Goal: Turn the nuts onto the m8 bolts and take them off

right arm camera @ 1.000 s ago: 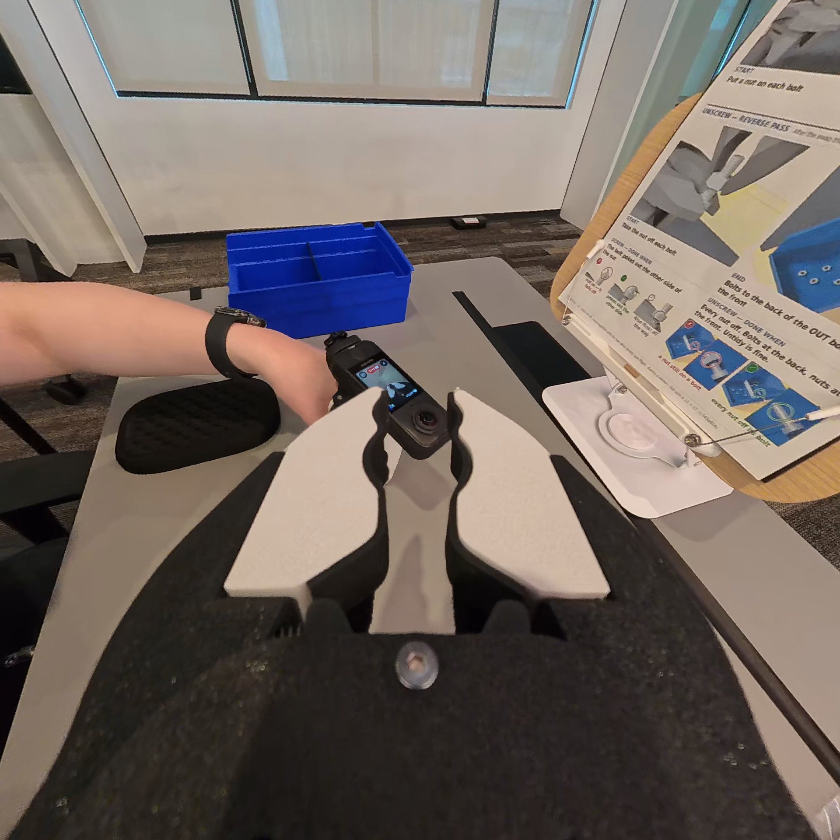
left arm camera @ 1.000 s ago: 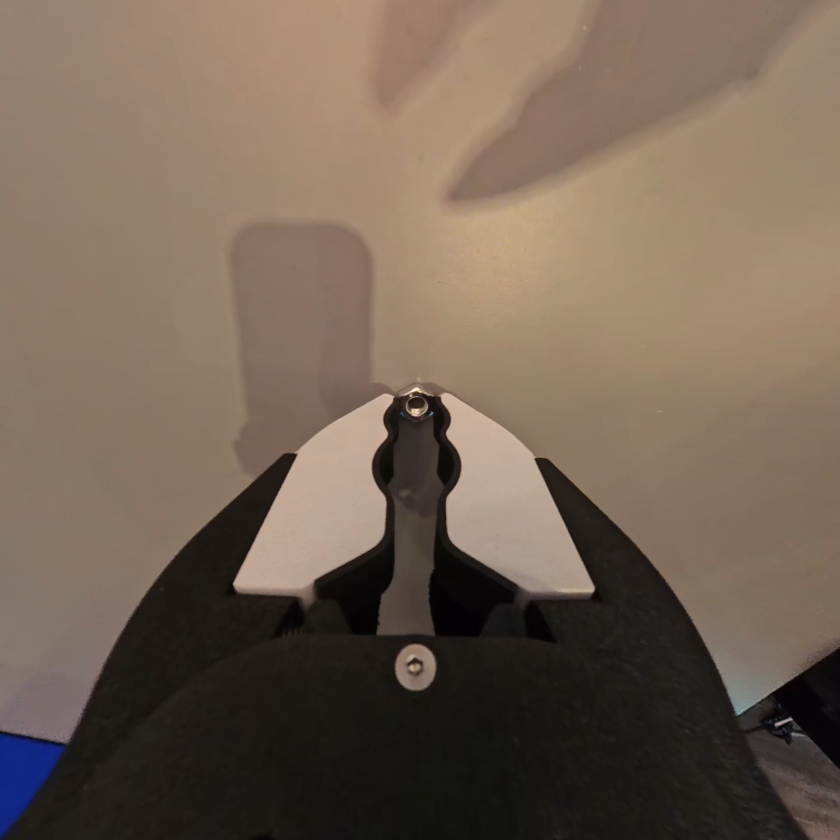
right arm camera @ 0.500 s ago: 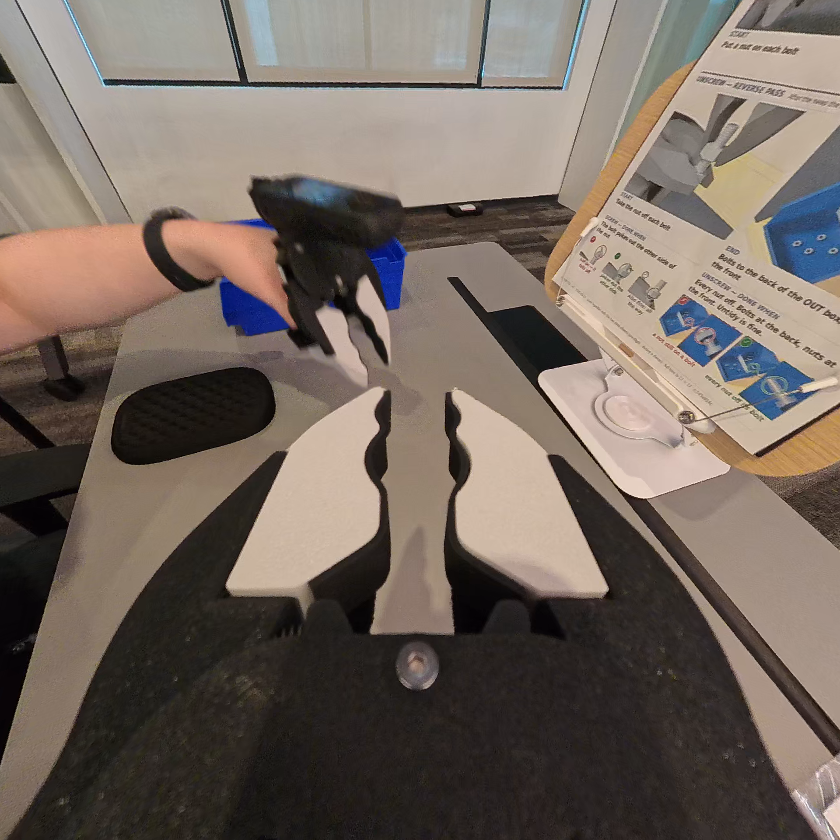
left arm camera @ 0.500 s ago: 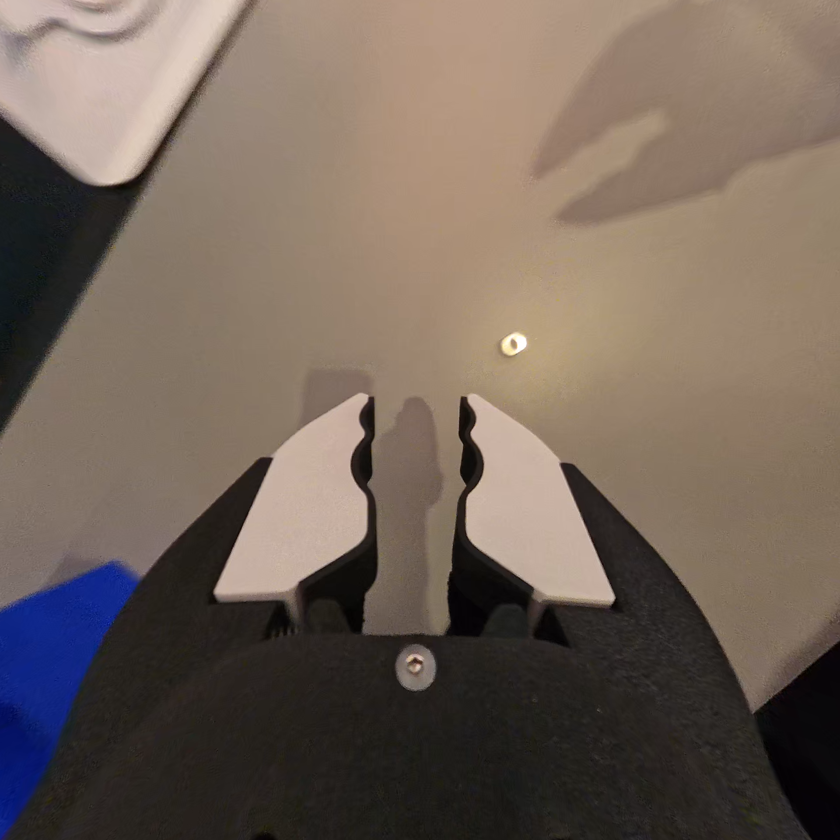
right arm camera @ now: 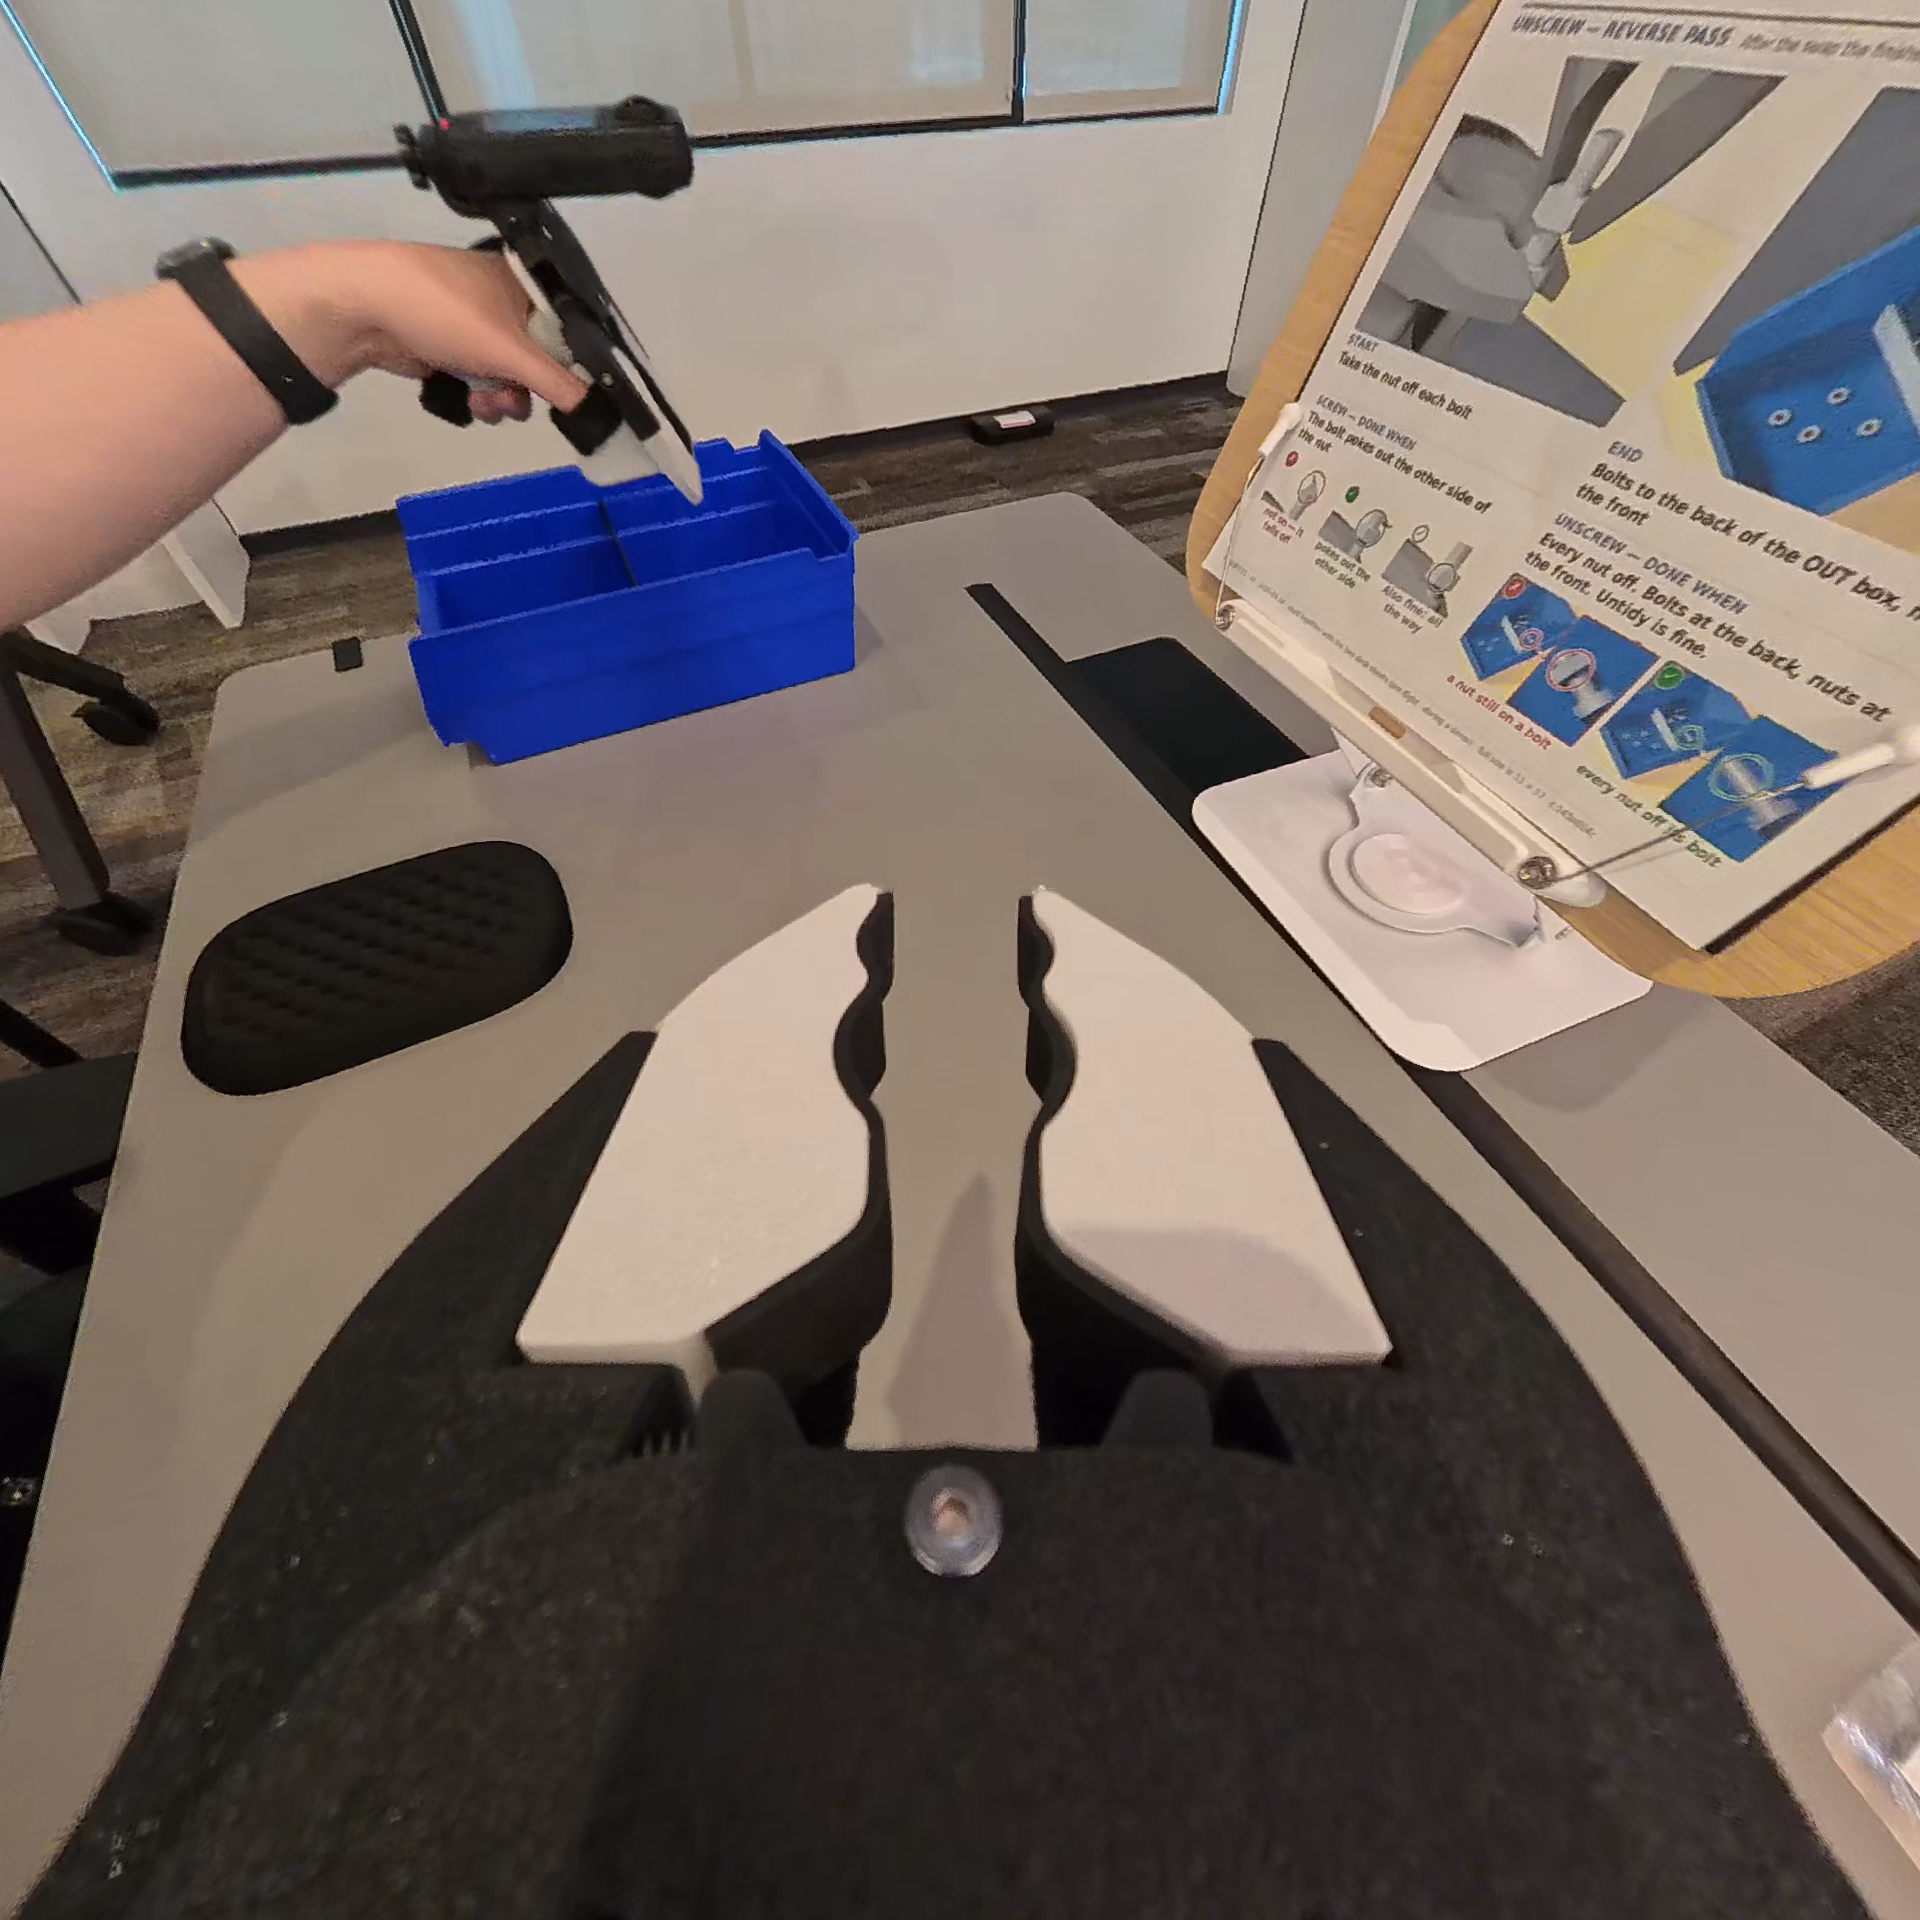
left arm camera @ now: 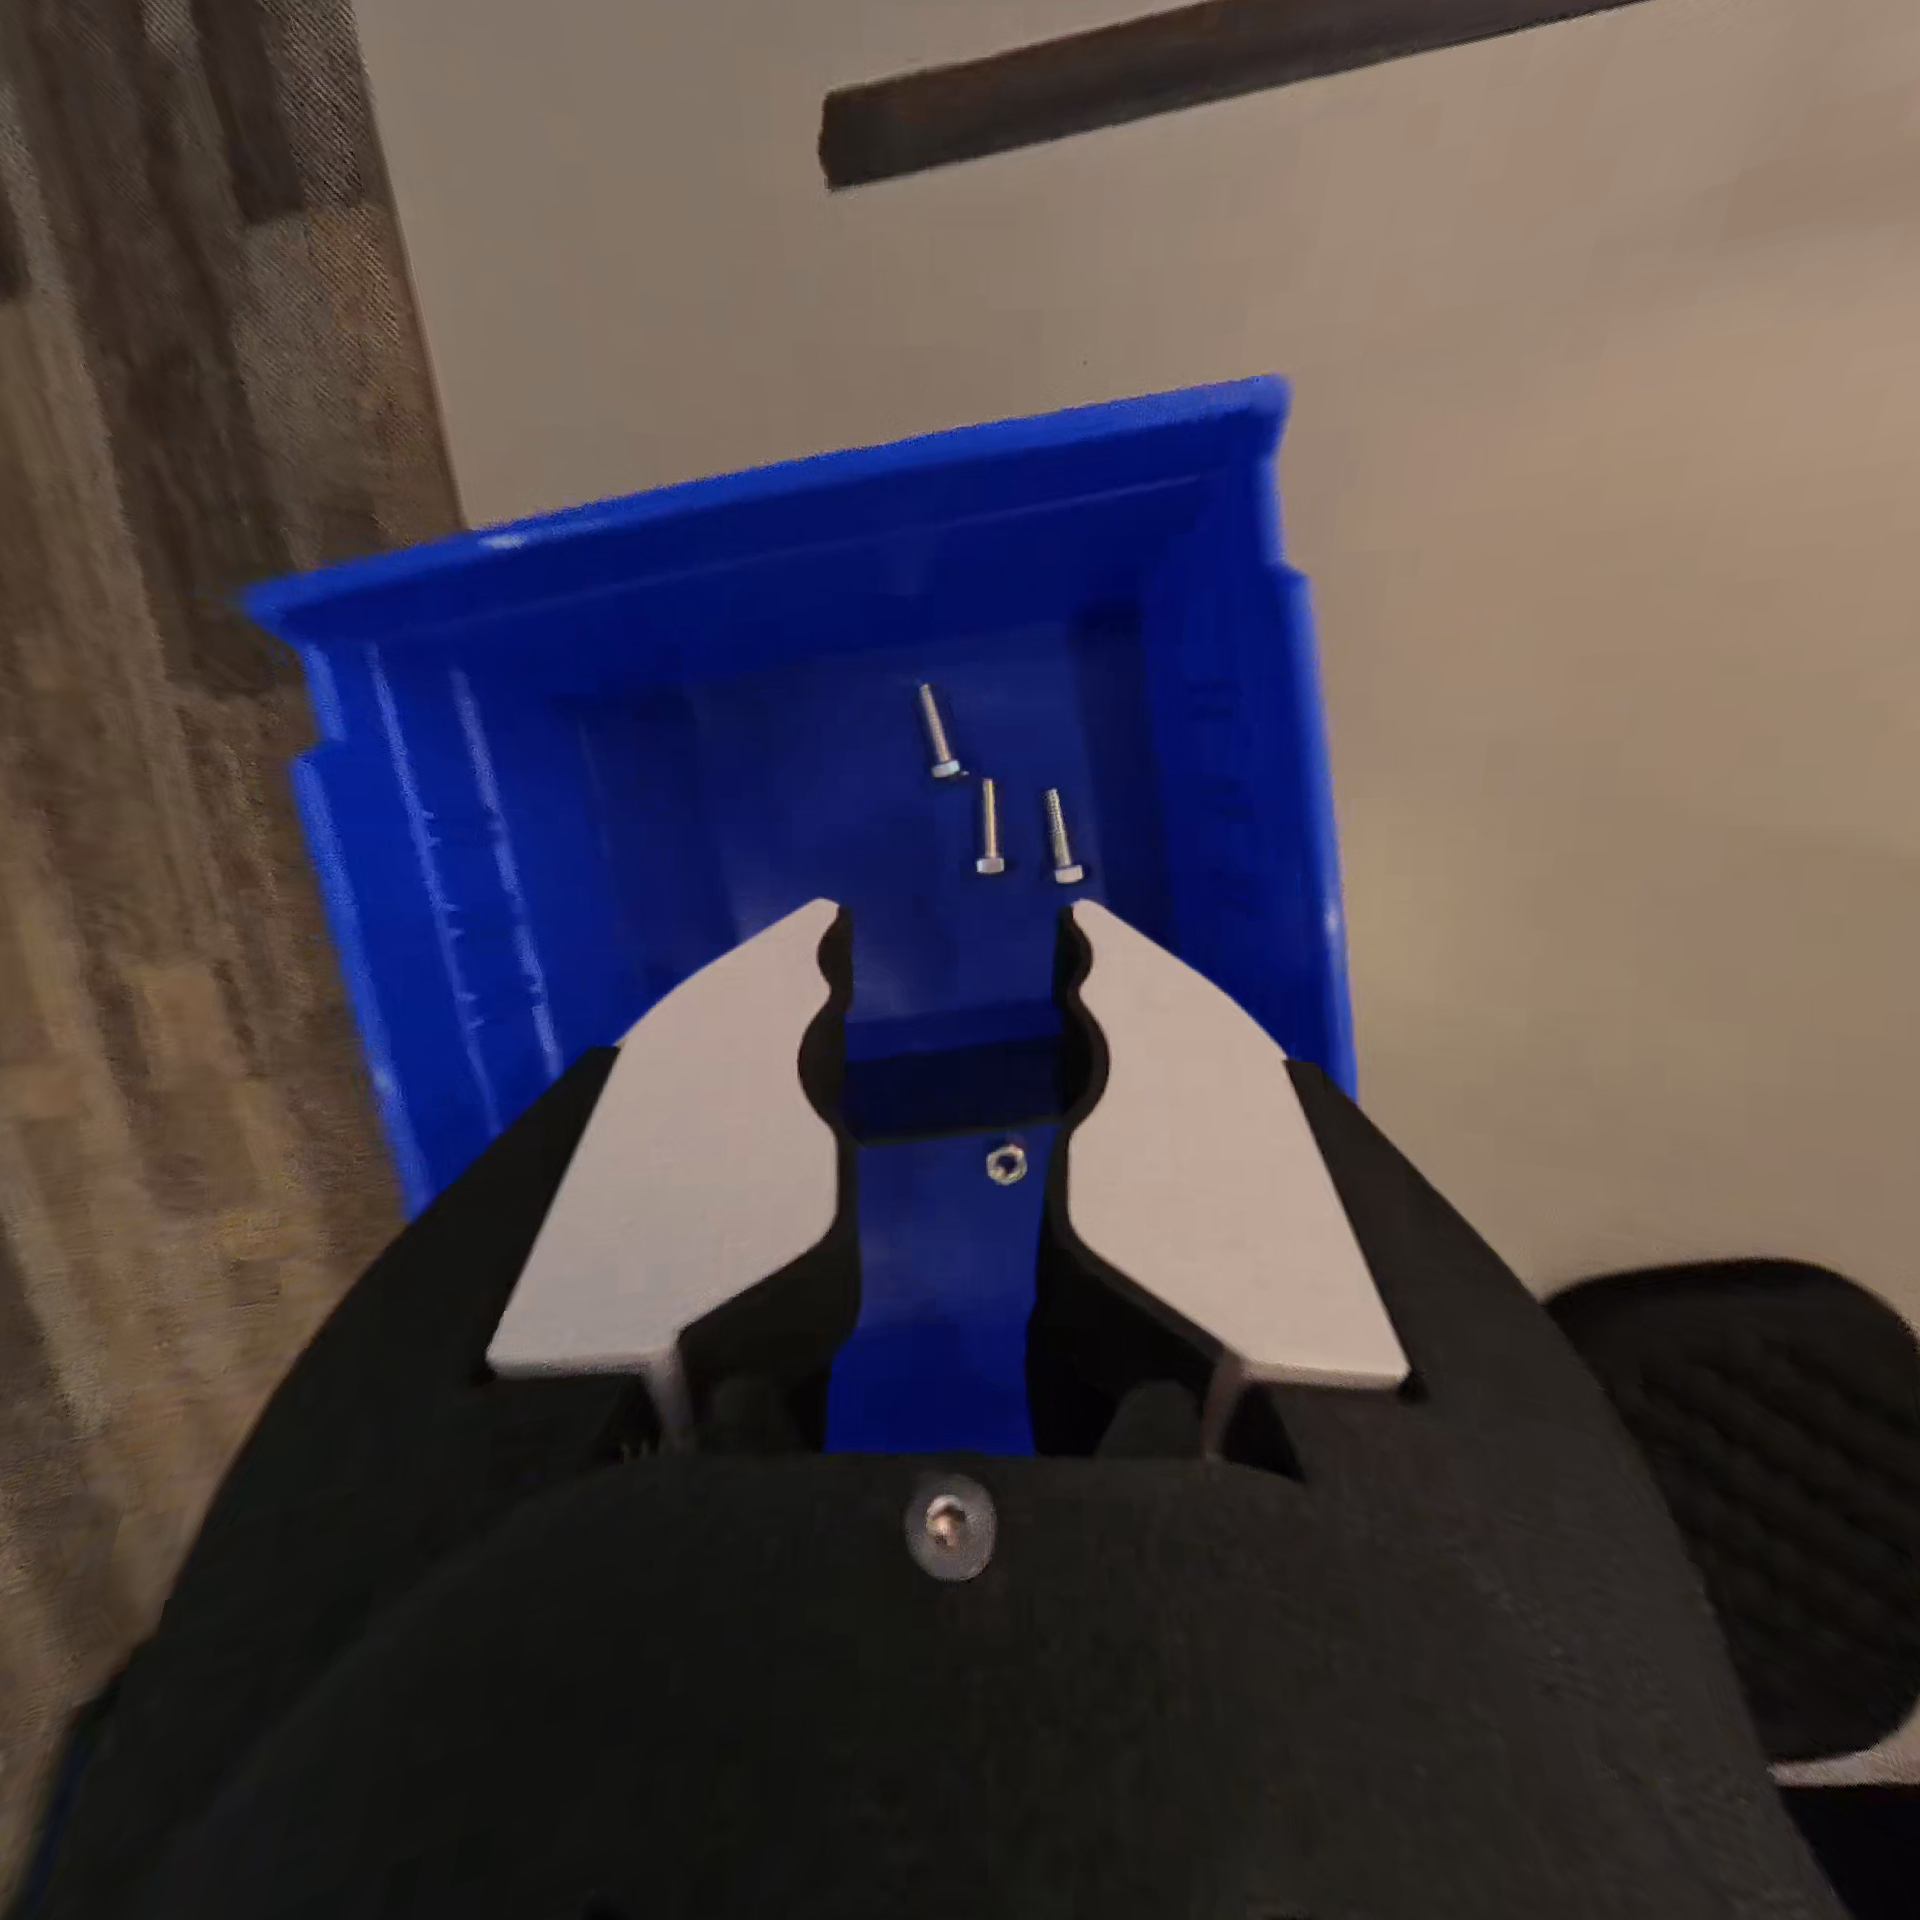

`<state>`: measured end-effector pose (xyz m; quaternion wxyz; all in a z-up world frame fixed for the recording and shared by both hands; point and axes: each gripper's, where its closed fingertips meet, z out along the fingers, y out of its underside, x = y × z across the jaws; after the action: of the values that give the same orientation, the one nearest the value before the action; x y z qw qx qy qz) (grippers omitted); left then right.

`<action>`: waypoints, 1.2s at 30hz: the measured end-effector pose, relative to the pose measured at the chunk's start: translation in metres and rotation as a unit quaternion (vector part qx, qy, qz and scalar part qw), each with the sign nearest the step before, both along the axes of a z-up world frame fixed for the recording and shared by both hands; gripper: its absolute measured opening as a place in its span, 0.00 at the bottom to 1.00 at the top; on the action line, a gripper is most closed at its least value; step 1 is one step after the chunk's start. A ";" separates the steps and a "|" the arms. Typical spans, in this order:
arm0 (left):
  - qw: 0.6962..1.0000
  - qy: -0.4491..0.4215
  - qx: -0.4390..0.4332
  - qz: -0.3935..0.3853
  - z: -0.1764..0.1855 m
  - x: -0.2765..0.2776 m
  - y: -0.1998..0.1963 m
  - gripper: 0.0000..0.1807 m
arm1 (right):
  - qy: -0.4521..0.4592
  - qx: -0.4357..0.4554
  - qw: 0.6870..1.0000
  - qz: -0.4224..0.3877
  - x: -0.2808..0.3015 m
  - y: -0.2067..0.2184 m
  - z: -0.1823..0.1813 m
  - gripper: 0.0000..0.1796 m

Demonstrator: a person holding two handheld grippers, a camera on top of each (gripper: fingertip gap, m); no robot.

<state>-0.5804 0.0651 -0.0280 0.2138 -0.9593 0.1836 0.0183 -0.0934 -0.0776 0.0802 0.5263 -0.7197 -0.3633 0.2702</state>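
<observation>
**Left gripper hanging over the blue bin, right gripper waiting low**

The left gripper (left arm camera: 954, 909) is hovering above the blue bin (left arm camera: 727, 520), its fingers (left arm camera: 707, 1122) spread apart and holding nothing. Three bolts (left arm camera: 987, 828) are lying loose on the floor of the bin's far compartment, close together with their heads toward the camera. A single nut (left arm camera: 1006, 1165) is sitting in the near compartment, on the near side of the divider, showing in the gap between the fingers but not touching them.

From the right wrist view, a hand (right arm camera: 416, 322) is gripping the left gripper (right arm camera: 665, 468) and tilting it down over the bin (right arm camera: 634, 634) at the far left of the grey surface (right arm camera: 935, 779).

The right gripper (right arm camera: 958, 894) is sitting low over that surface — fingers (right arm camera: 1164, 1132) spread, empty. A black pad (right arm camera: 374, 961) is lying to the left, and an instruction sheet on a white stand (right arm camera: 1423, 935) is standing to the right.
</observation>
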 end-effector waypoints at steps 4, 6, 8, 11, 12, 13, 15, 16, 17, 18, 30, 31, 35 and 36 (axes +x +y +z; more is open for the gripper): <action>0.992 -0.103 -0.064 0.036 -0.045 -0.002 0.011 0.20 | -0.035 -0.016 0.999 -0.008 -0.005 0.008 -0.015 0.13; 0.988 -0.123 -0.077 0.053 -0.060 -0.004 0.020 0.21 | -0.056 -0.019 0.998 -0.015 -0.005 0.012 -0.022 0.13; 0.987 -0.121 -0.084 0.065 -0.071 -0.009 0.030 0.21 | -0.073 -0.024 0.997 -0.019 -0.004 0.014 -0.029 0.13; 0.985 -0.124 -0.095 0.075 -0.085 -0.012 0.041 0.21 | -0.099 -0.028 0.994 -0.030 0.001 0.019 -0.039 0.13; 0.985 -0.123 -0.094 0.077 -0.088 -0.013 0.044 0.20 | -0.103 -0.031 0.994 -0.033 0.002 0.021 -0.041 0.13; 0.985 -0.121 -0.096 0.079 -0.092 -0.013 0.047 0.20 | -0.103 -0.034 0.993 -0.035 0.003 0.022 -0.042 0.13; 0.984 -0.113 -0.113 0.080 -0.100 -0.014 0.047 0.20 | -0.102 -0.037 0.993 -0.038 0.004 0.024 -0.043 0.13; 0.984 -0.107 -0.120 0.078 -0.104 -0.015 0.046 0.20 | -0.101 -0.037 0.993 -0.039 0.004 0.025 -0.044 0.13; 0.984 -0.101 -0.124 0.076 -0.108 -0.015 0.046 0.20 | -0.102 -0.036 0.993 -0.039 0.004 0.025 -0.044 0.13; 0.984 -0.096 -0.127 0.076 -0.110 -0.016 0.046 0.20 | -0.103 -0.036 0.993 -0.039 0.004 0.025 -0.044 0.13; 0.988 -0.033 -0.138 0.058 -0.123 -0.015 0.048 0.13 | -0.107 -0.036 0.993 -0.039 0.005 0.027 -0.044 0.13; 0.989 -0.023 -0.136 0.058 -0.123 -0.017 0.049 0.12 | -0.107 -0.036 0.993 -0.039 0.005 0.026 -0.045 0.13; 0.990 -0.011 -0.128 0.055 -0.124 -0.017 0.050 0.05 | -0.108 -0.035 0.993 -0.040 0.007 0.026 -0.044 0.13; 0.991 -0.011 -0.126 0.052 -0.124 -0.017 0.050 0.05 | -0.107 -0.035 0.993 -0.039 0.007 0.026 -0.044 0.13</action>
<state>-0.5975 0.1151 -0.1520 0.0923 -0.9869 0.1320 -0.0042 -0.0865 -0.0520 0.0366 0.4694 -0.7761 -0.3791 0.1835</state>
